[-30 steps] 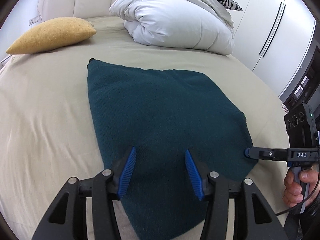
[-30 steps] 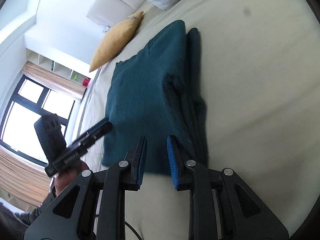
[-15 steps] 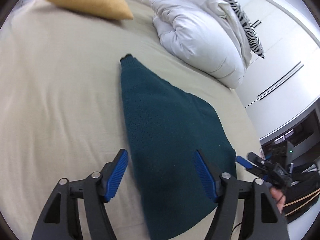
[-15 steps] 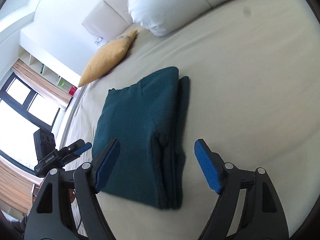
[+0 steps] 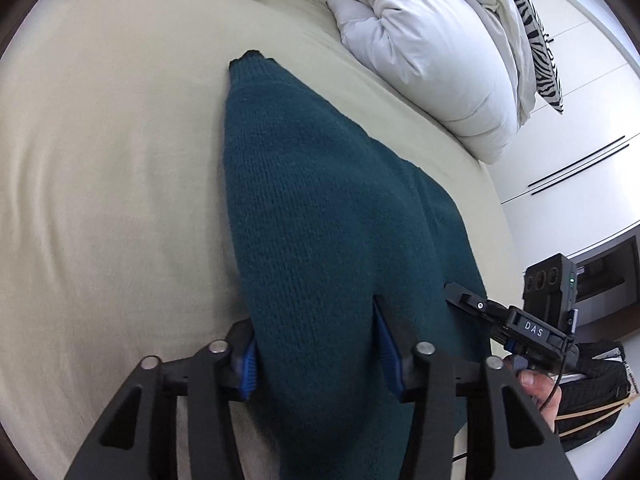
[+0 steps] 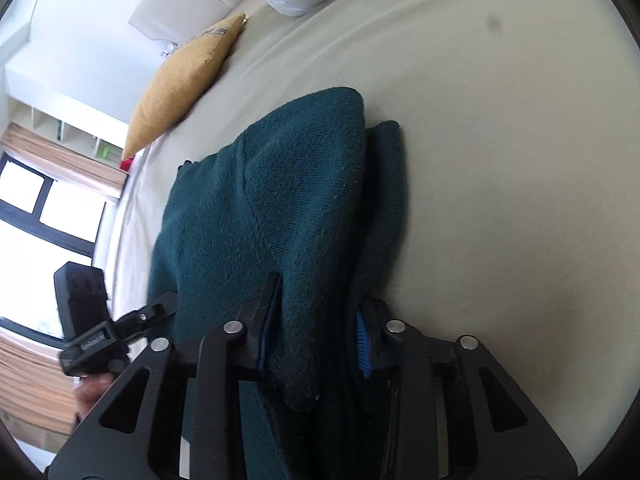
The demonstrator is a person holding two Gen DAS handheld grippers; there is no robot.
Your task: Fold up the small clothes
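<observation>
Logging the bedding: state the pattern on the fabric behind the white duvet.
Black-and-white zebra-striped fabric, clearest in the left wrist view.

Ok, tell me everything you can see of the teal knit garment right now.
The teal knit garment is a thick, dark teal, fuzzy knit, folded into stacked layers on the beige bed sheet. Its near end sits between the fingers of both the left hand-held gripper and the right hand-held gripper. A narrower layer shows along its right edge.
</observation>
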